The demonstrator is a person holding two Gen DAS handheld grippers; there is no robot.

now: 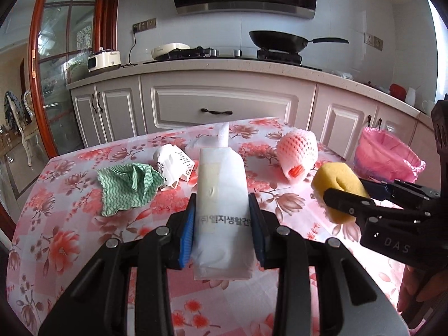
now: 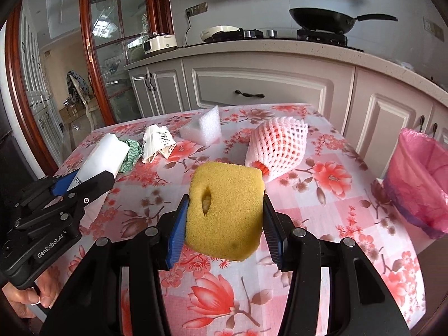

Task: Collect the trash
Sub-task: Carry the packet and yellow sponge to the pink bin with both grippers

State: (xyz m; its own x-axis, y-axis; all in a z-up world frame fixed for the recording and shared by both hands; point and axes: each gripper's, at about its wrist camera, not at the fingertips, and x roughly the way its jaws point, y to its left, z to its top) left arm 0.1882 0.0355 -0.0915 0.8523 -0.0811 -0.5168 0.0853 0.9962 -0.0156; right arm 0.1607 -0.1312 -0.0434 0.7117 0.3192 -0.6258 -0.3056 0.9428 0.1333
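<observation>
1. The table (image 2: 330, 204) with the pink flowered cloth takes up most of both views, and the thing the next move turns on sits off its right edge: the bin with the pink bag (image 2: 420, 184). It's to the right of both claws and lower than the tabletop, mouth open and facing up.
2. The right claw (image 2: 224, 212) is clearly the nearer one. It's clamped on a yellow sponge (image 2: 226, 210), held up off the table, so I'd guess that piece goes in first with a short swing to the right.
3. The left claw (image 1: 221, 229) is pinched on a white pouch (image 1: 221, 196) with Korean print. The pouch's long axis runs straight out along the fingers, away from the hand. It has to cross the whole table, and the right claw sits in between.
4. Still lying on the table: a pink foam fruit net (image 2: 275, 148) nearest the bin, a white foam wedge (image 2: 203, 130) at the far side, crumpled printed paper (image 2: 158, 145) and a green wavy cloth (image 1: 128, 187) off to the left.
5. Hard to tell: the bin's right side is cut off in both views, and I can't see what's already in it. In the left view the pouch hides most of the foam wedge.
</observation>
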